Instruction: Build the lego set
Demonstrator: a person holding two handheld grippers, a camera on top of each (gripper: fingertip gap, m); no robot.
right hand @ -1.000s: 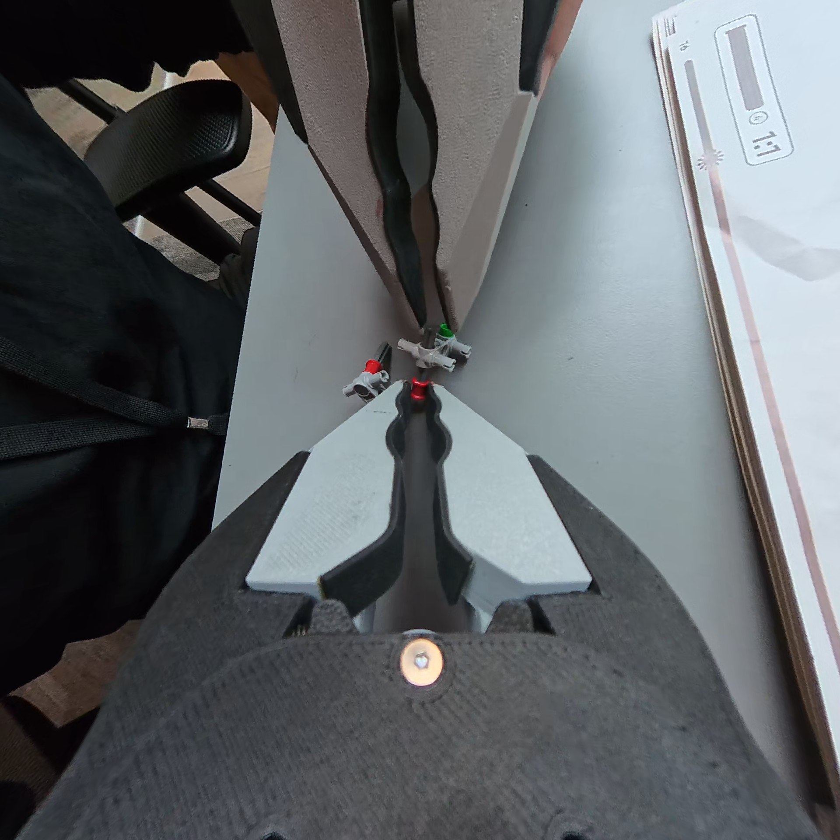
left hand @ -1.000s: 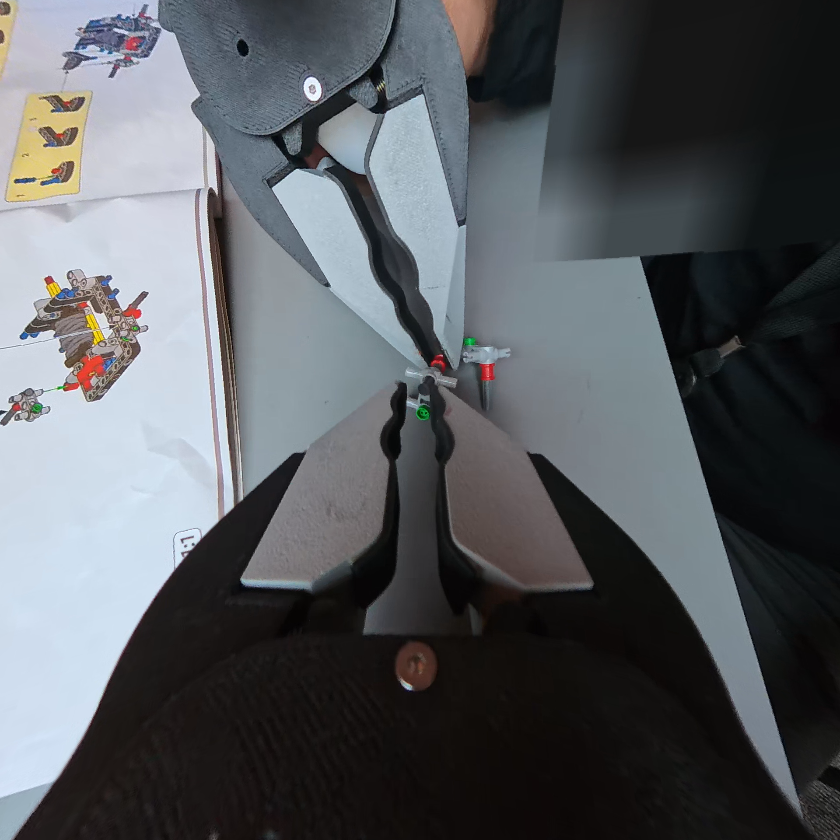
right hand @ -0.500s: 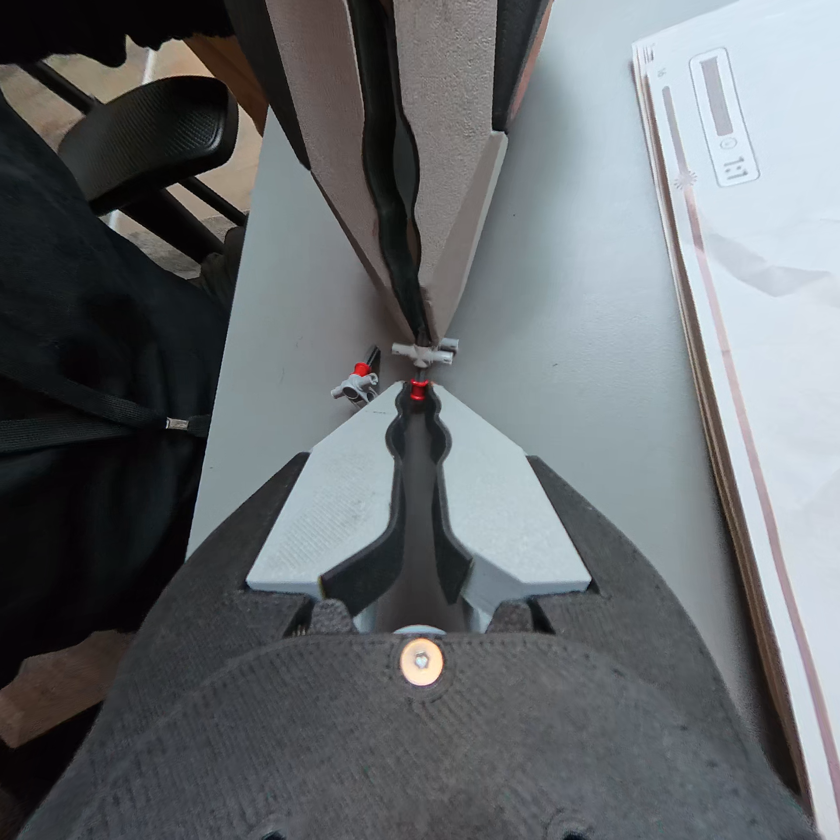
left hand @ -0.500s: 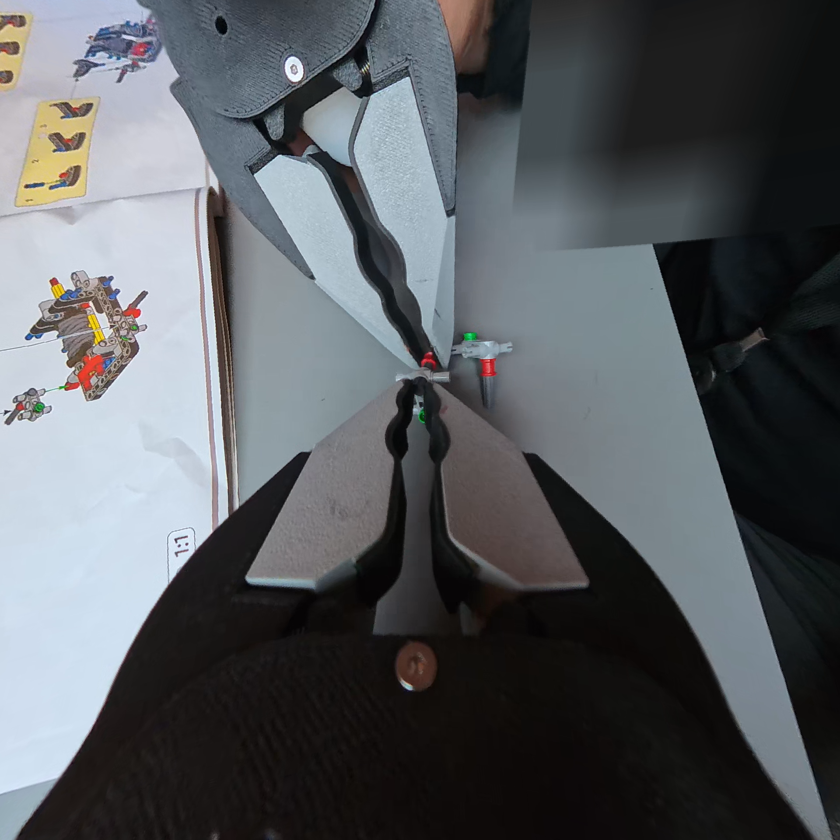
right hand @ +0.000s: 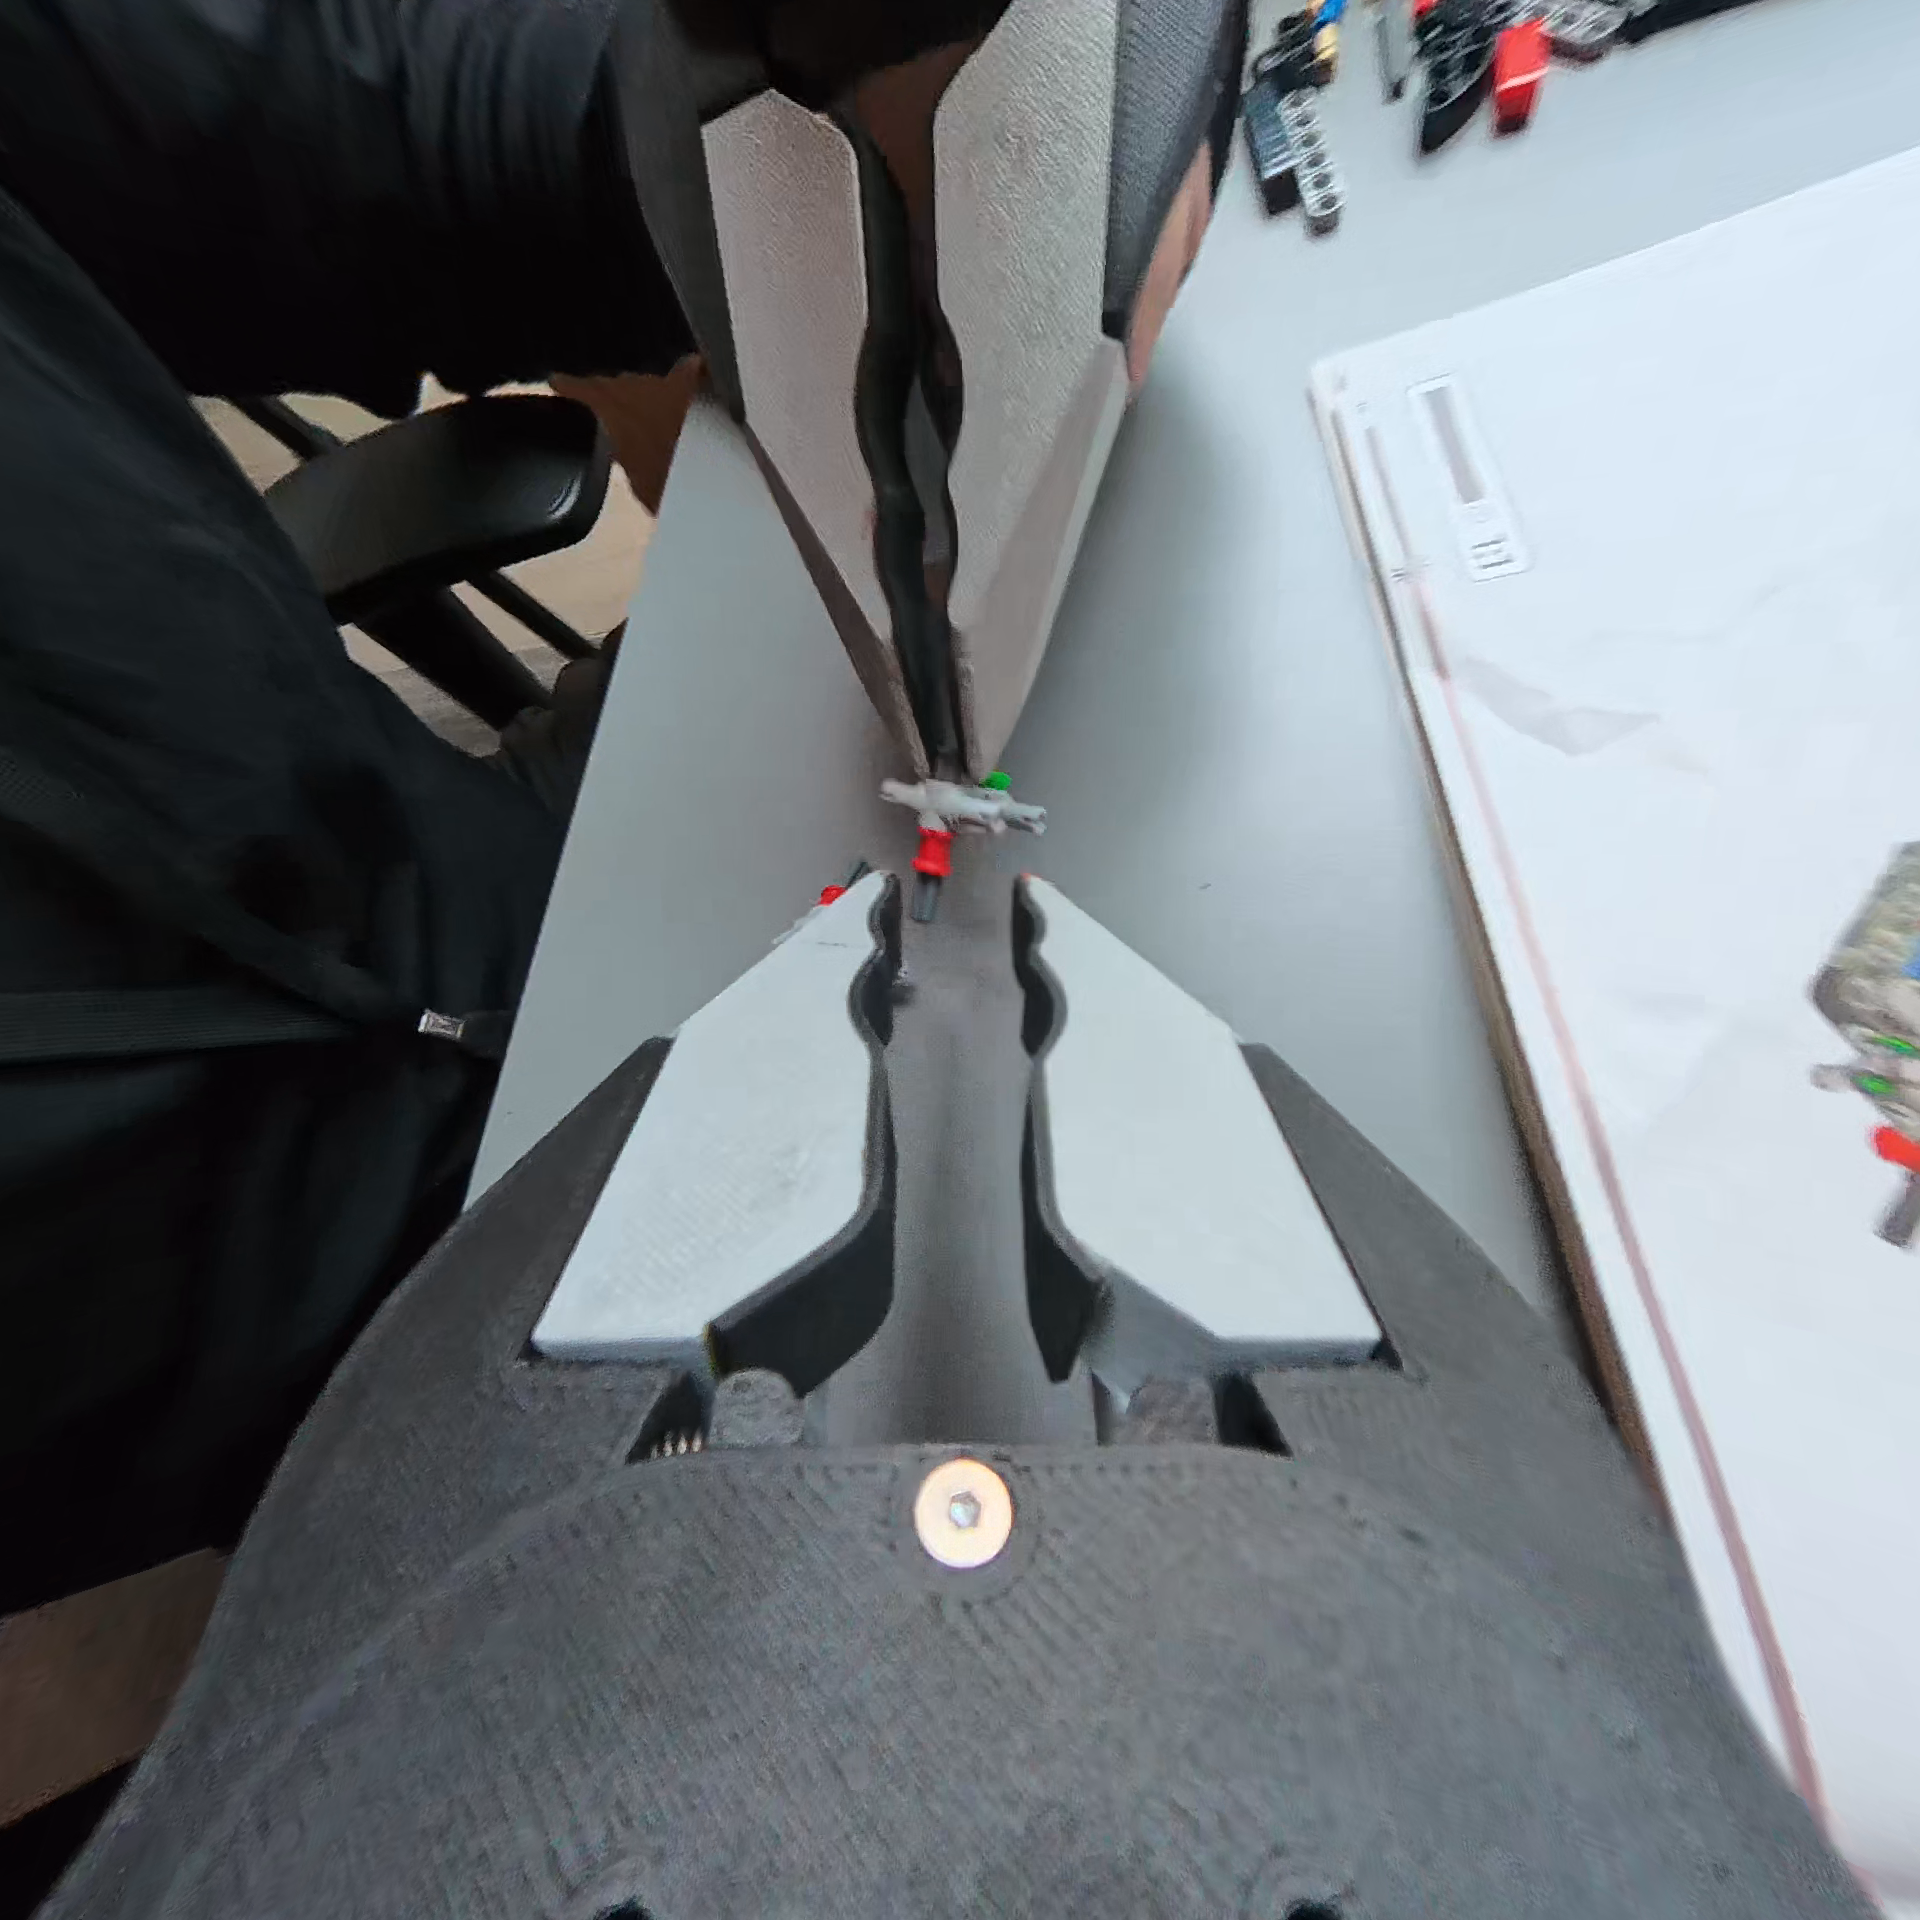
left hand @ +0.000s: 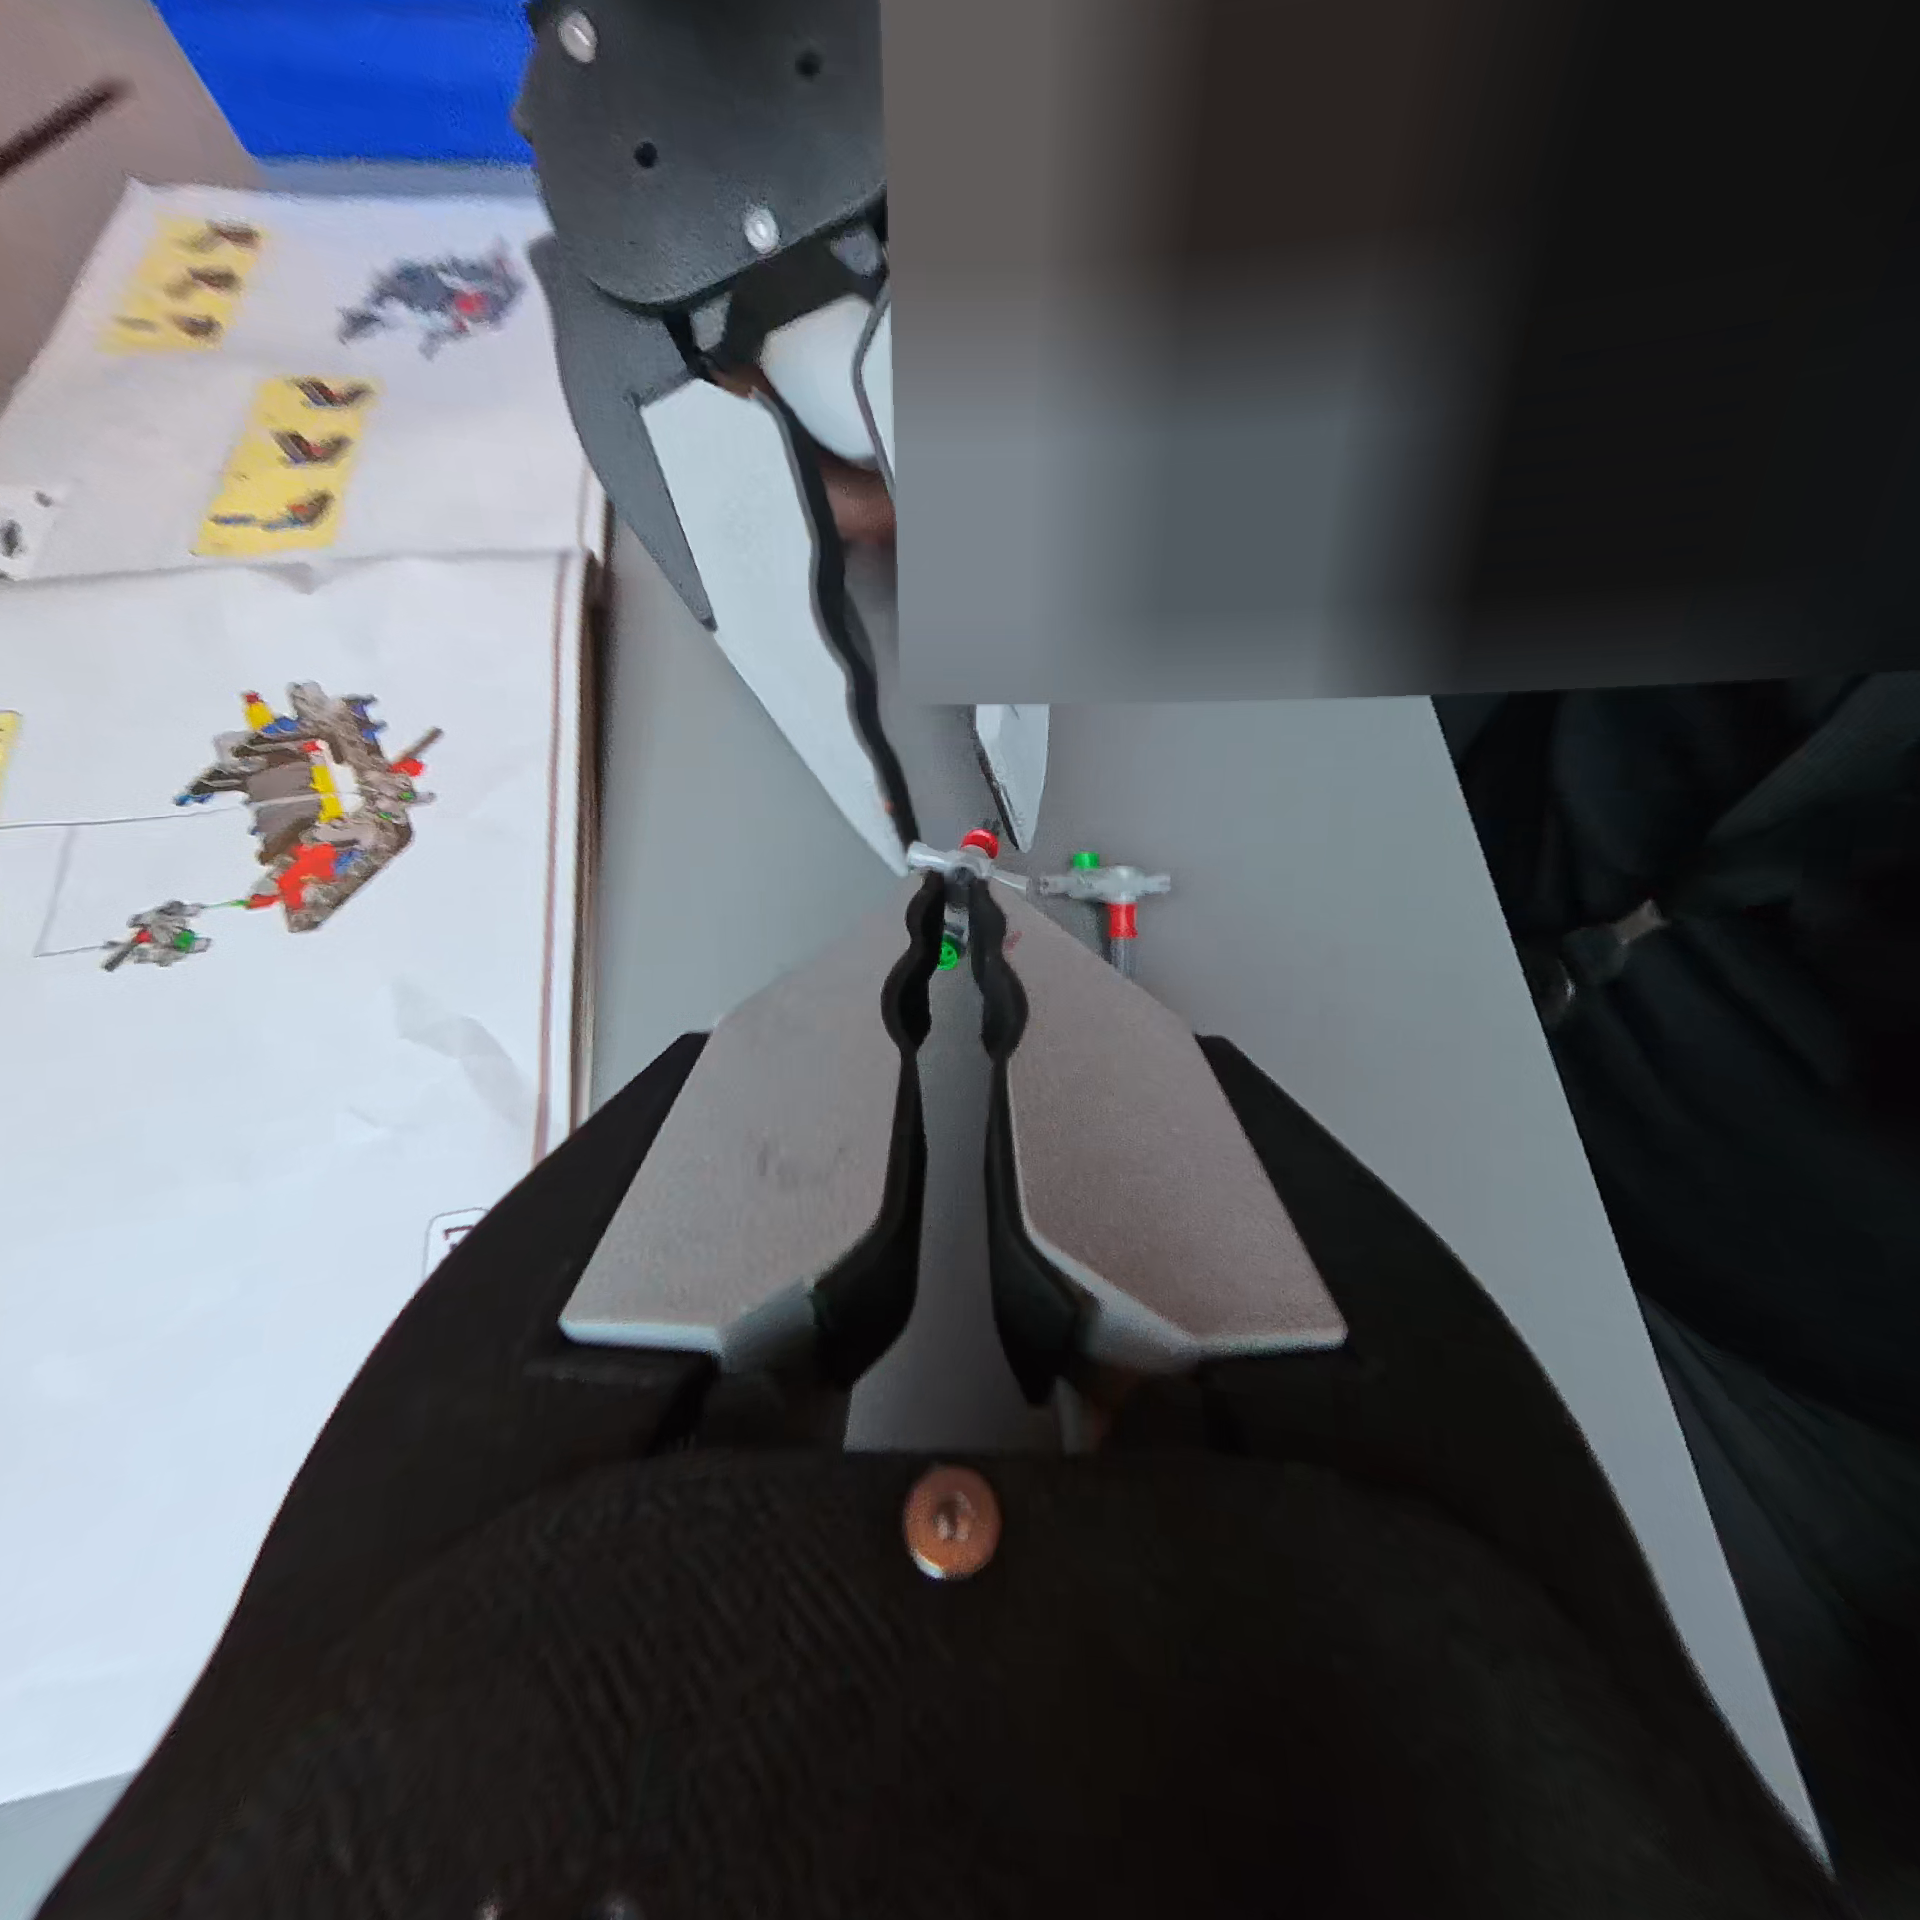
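Note:
My left gripper (left hand: 948, 894) is shut on a small grey connector assembly (left hand: 951, 864) with a green pin (left hand: 945, 953) and a red bush (left hand: 975, 840), held just above the grey table (left hand: 1299, 1039). In the right wrist view the left gripper (right hand: 940, 764) holds that assembly (right hand: 961, 805) from above, with the red bush and dark axle (right hand: 930, 862) pointing down. My right gripper (right hand: 951, 894) is open and empty just in front of the axle; it also shows in the left wrist view (left hand: 951, 831). A second matching assembly (left hand: 1107, 888) lies on the table beside them.
An open instruction booklet (left hand: 260, 1091) lies along the table; it also shows in the right wrist view (right hand: 1714, 727). Loose Lego pieces (right hand: 1455, 73) lie at the far end. The table edge (right hand: 582, 831) runs close by, with a black chair (right hand: 447, 499) and a person's dark clothing beyond. Left and right tips are no more than a few centimetres apart.
My right gripper has opened and let go of the red bush and axle, which now sit on the assembly in my left gripper. The right gripper has drawn back slightly.

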